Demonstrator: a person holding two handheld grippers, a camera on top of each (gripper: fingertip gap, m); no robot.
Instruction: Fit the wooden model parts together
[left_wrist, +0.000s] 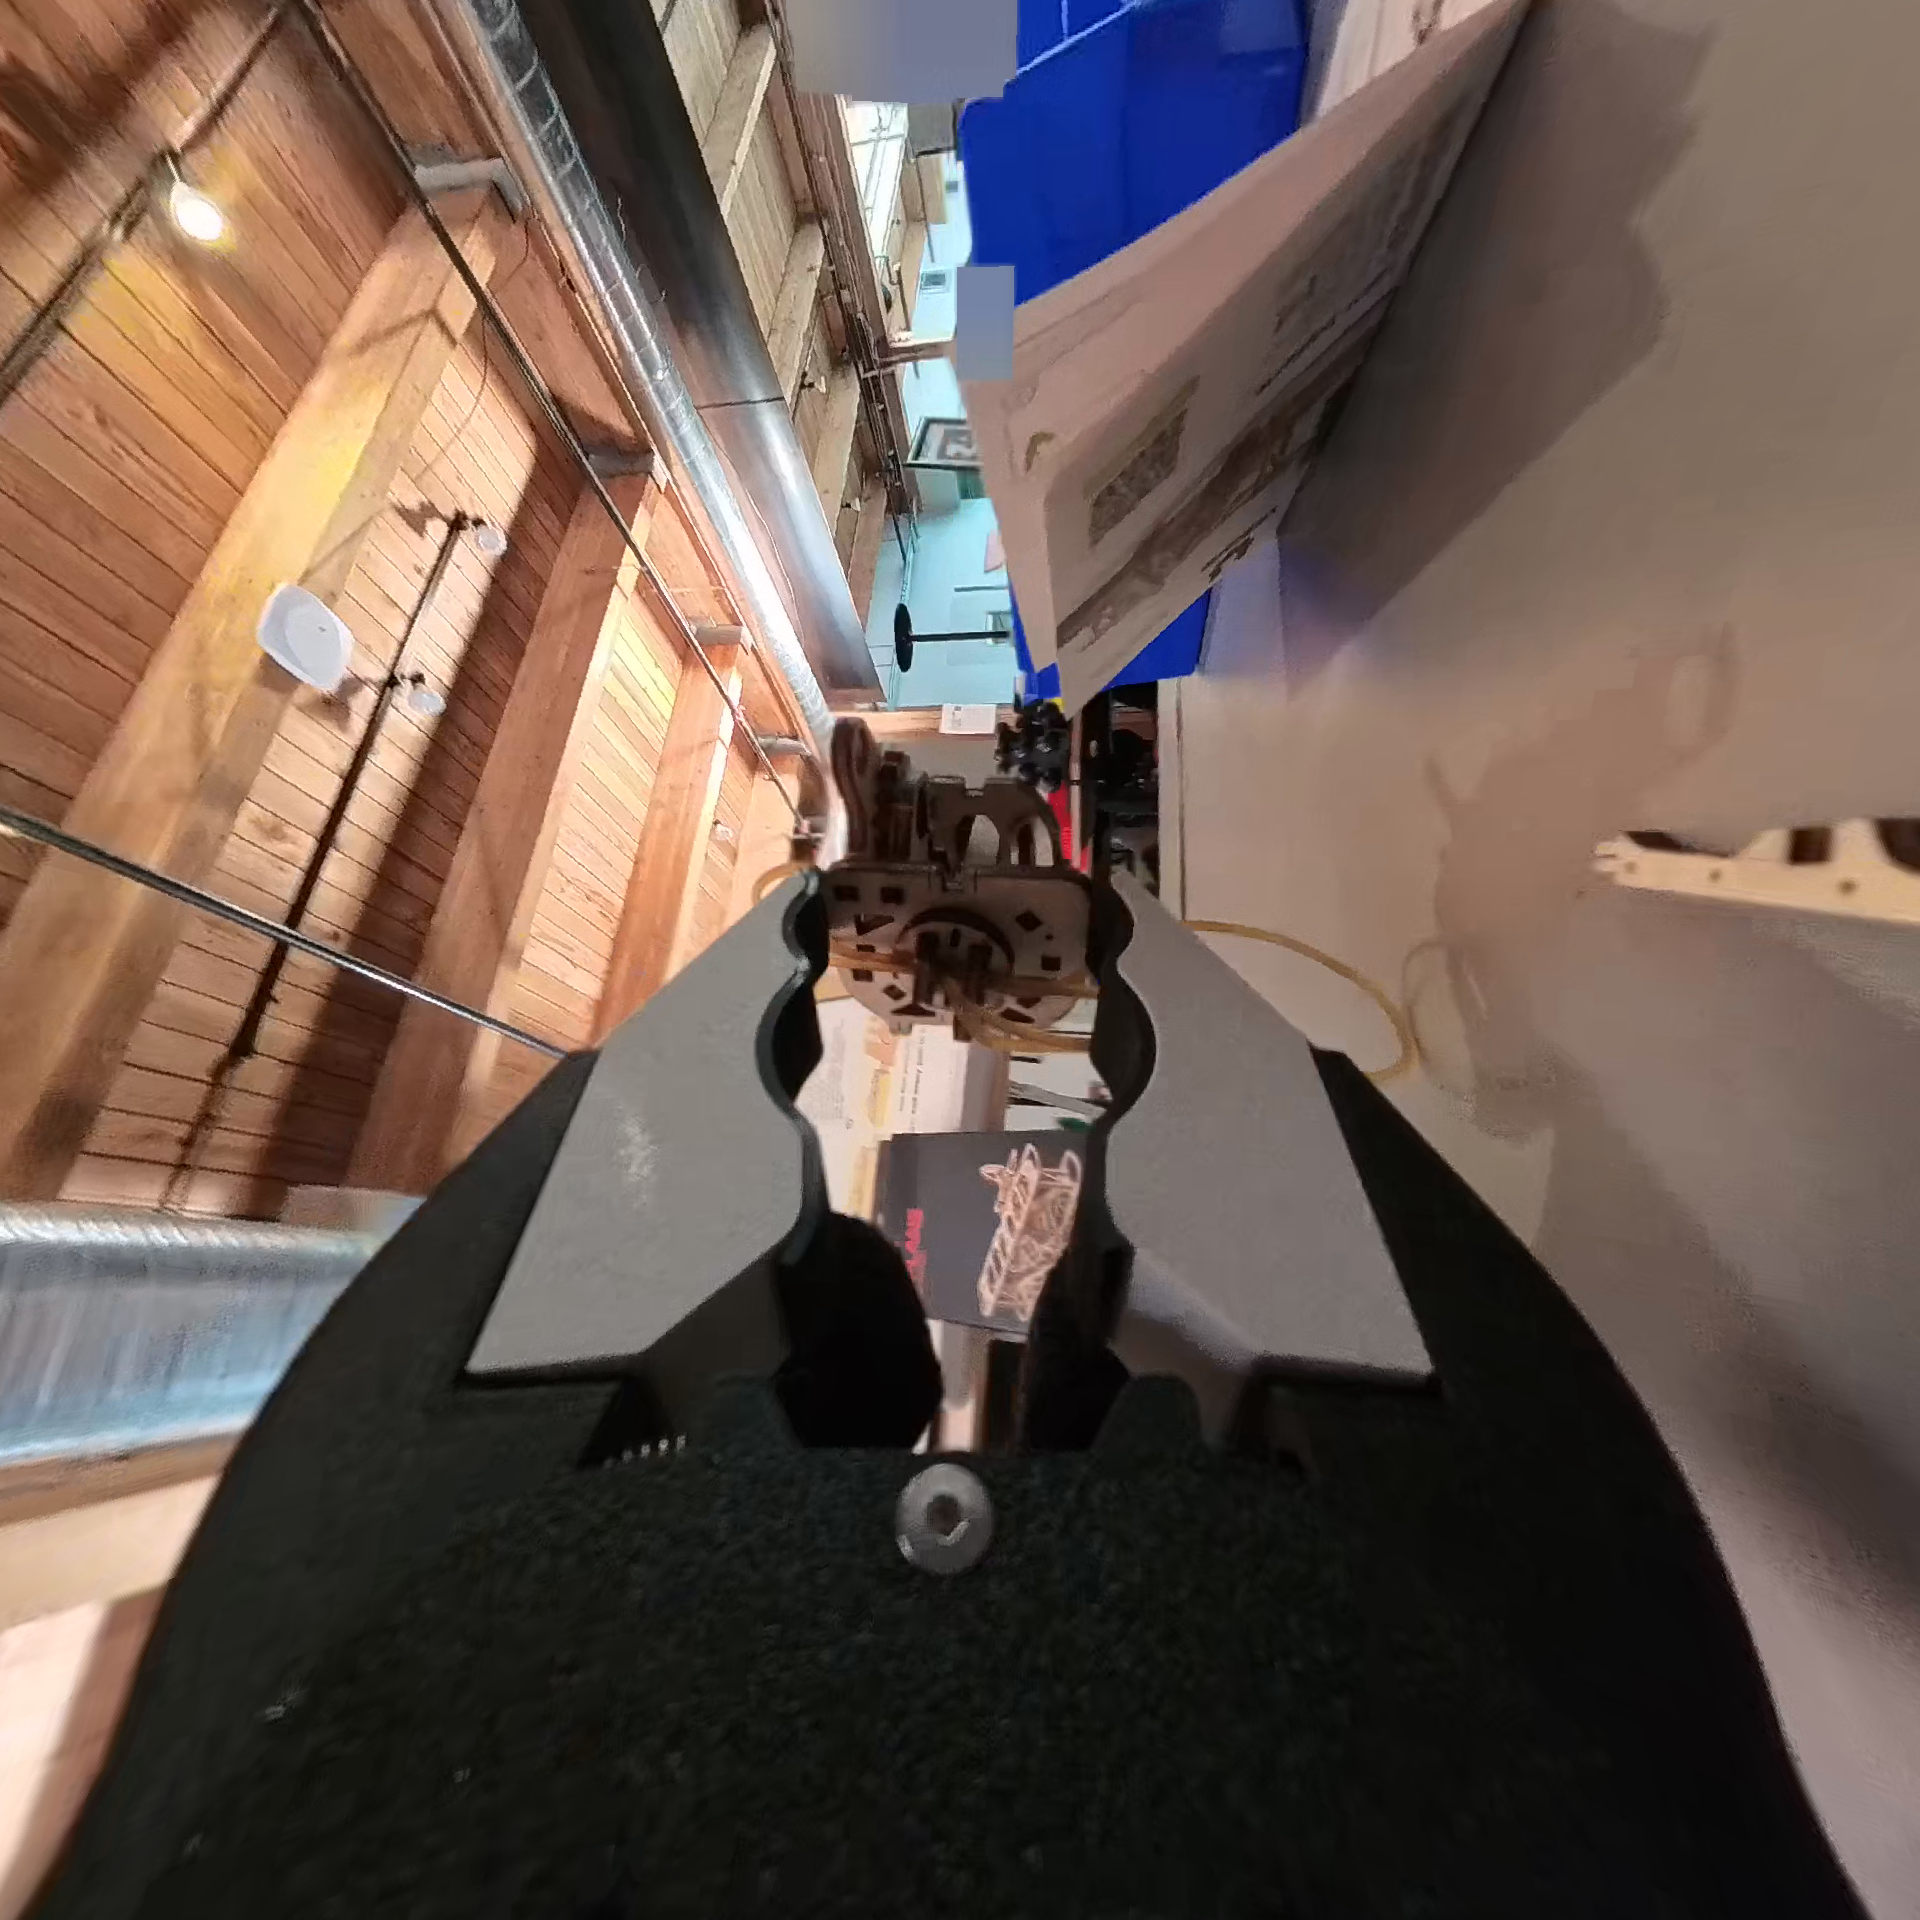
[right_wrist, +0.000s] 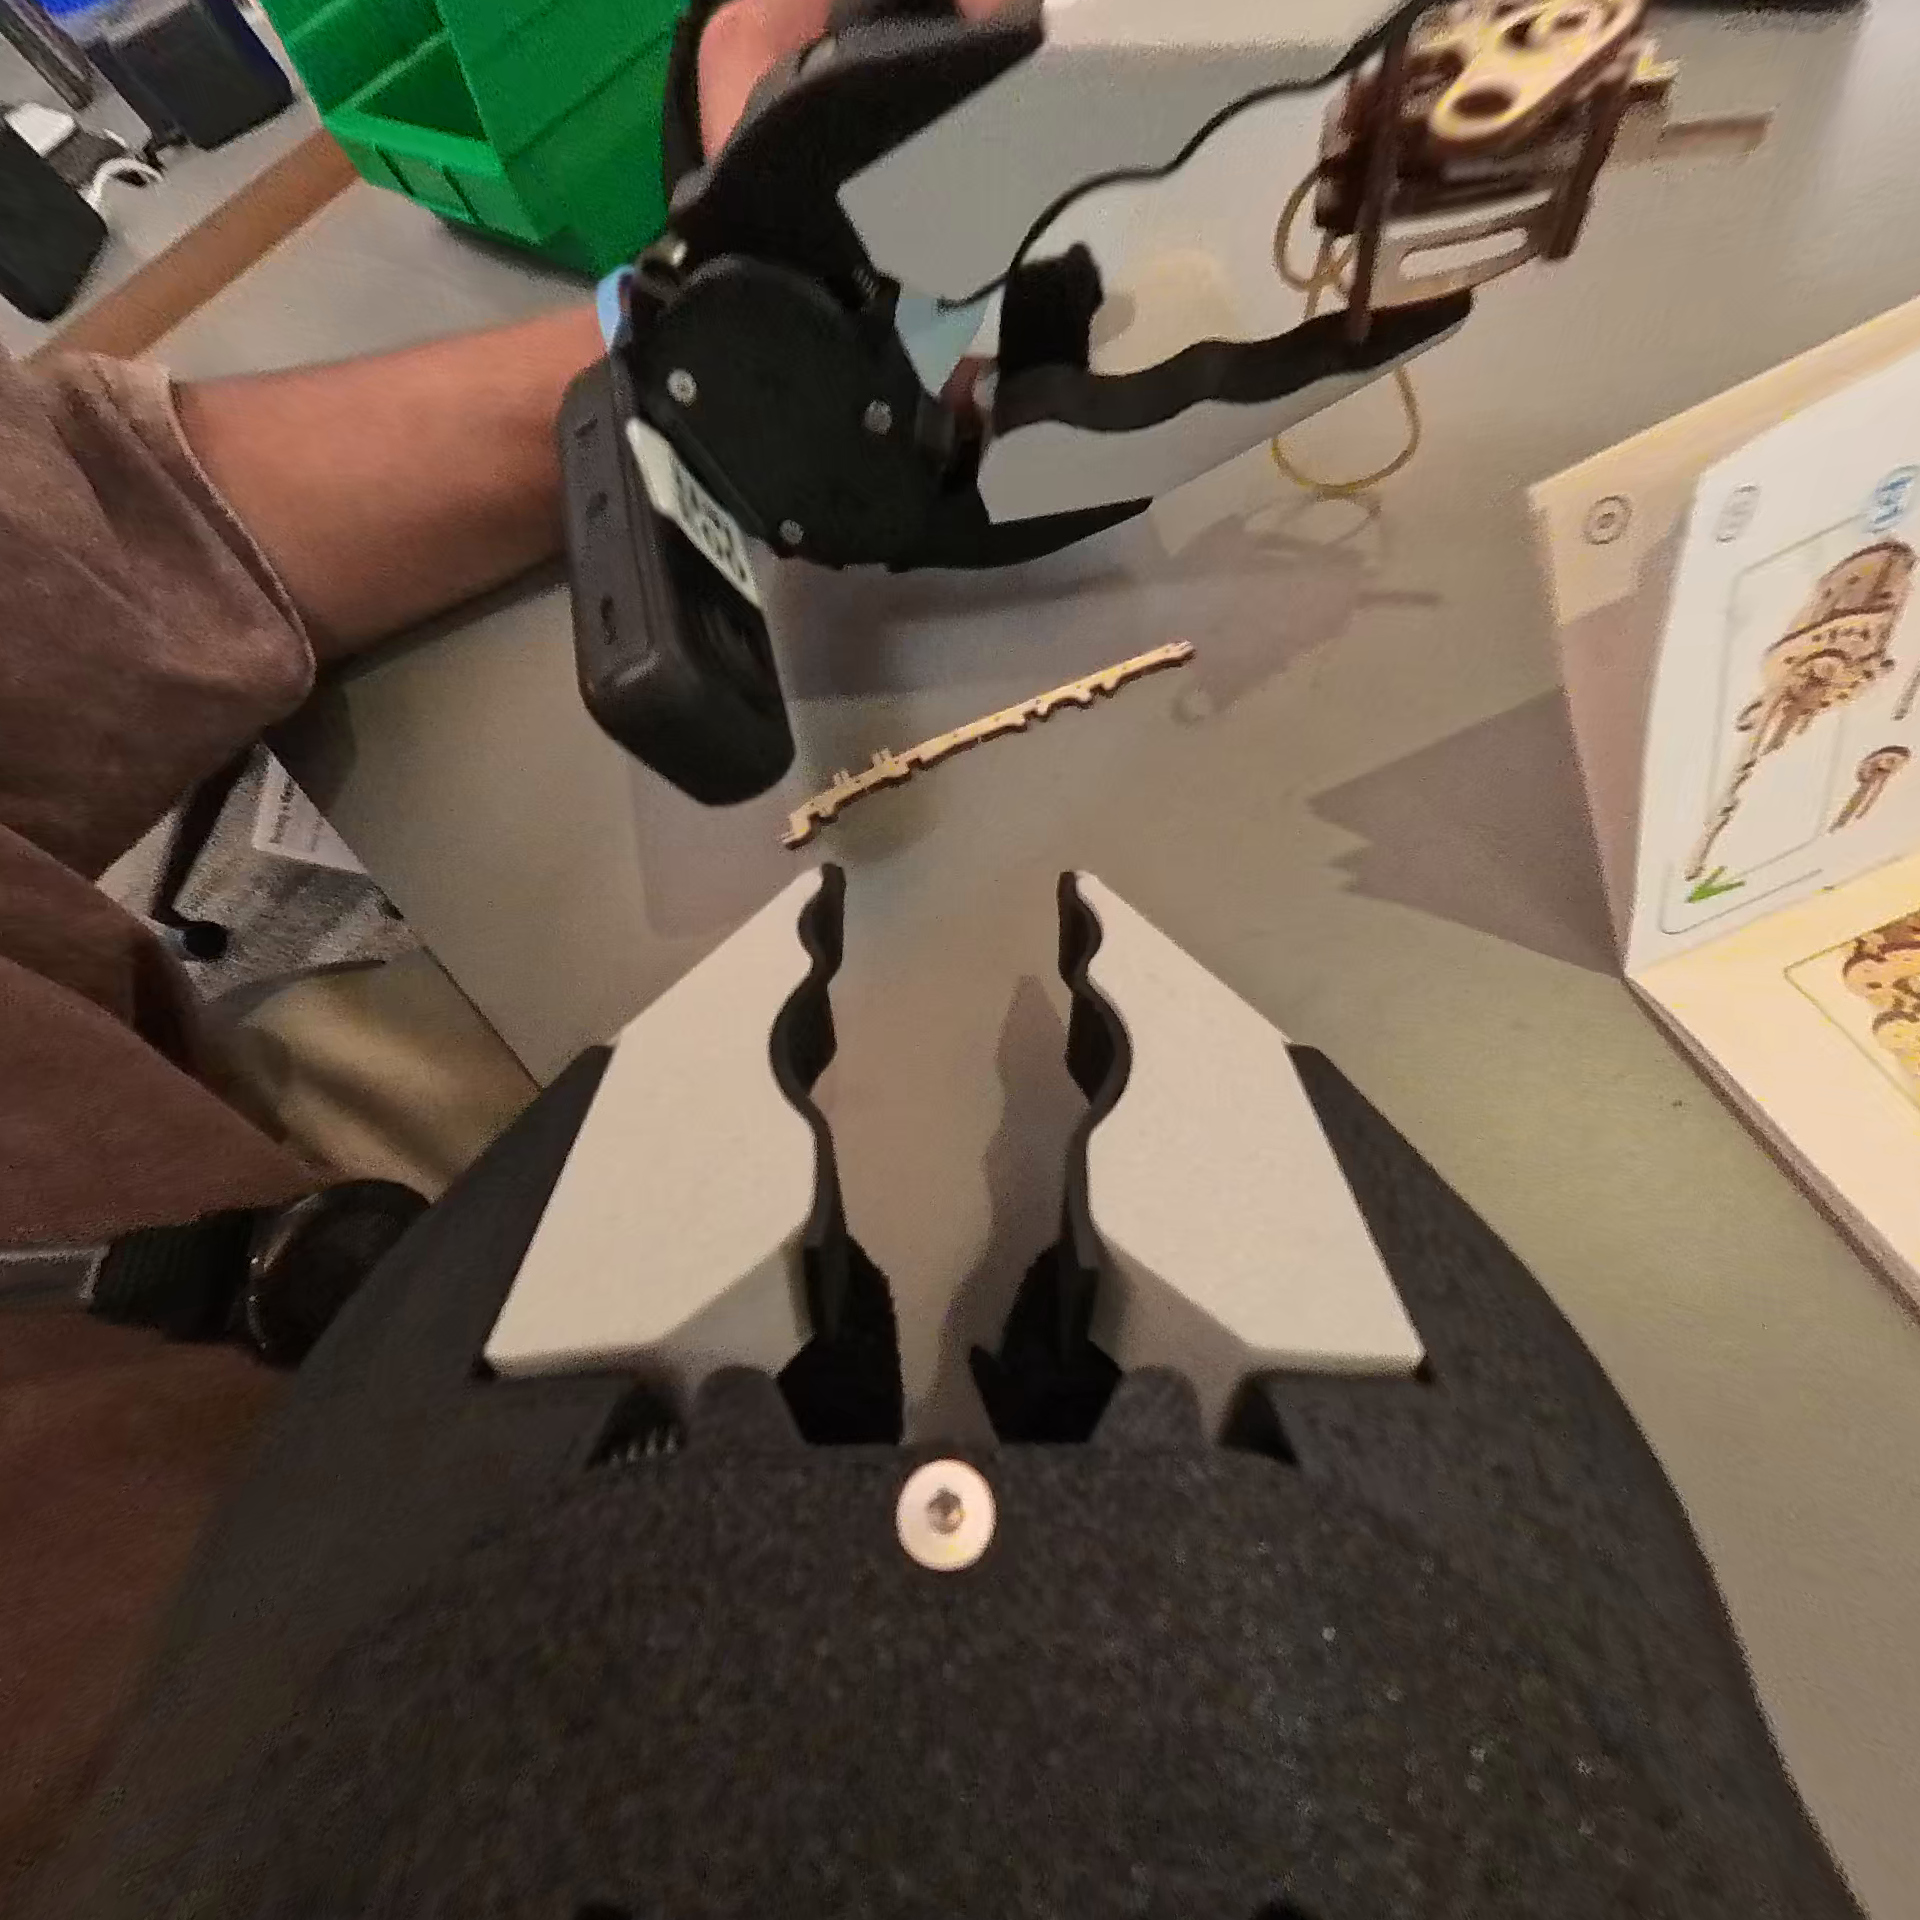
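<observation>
My left gripper (left_wrist: 961, 914) is shut on a partly built wooden model (left_wrist: 956, 914) with rubber bands hanging from it, and holds it up, rolled on its side. In the right wrist view the left gripper (right_wrist: 1455, 187) shows at the top, with the wooden model (right_wrist: 1455, 156) between its tips above the grey table (right_wrist: 1351, 1039). A thin, notched wooden strip (right_wrist: 987, 743) lies flat on the table, just beyond my right gripper (right_wrist: 951, 883), which is open and empty. The strip also shows at the right edge of the left wrist view (left_wrist: 1766, 868).
An open instruction booklet (right_wrist: 1766, 727) lies at the right; it also shows in the left wrist view (left_wrist: 1195, 436). A green bin (right_wrist: 499, 125) stands at the back left. Blue bins (left_wrist: 1132, 145) stand beyond the booklet. A person's sleeved arm (right_wrist: 156, 623) is at the left. A yellow rubber band (right_wrist: 1351, 457) lies on the table.
</observation>
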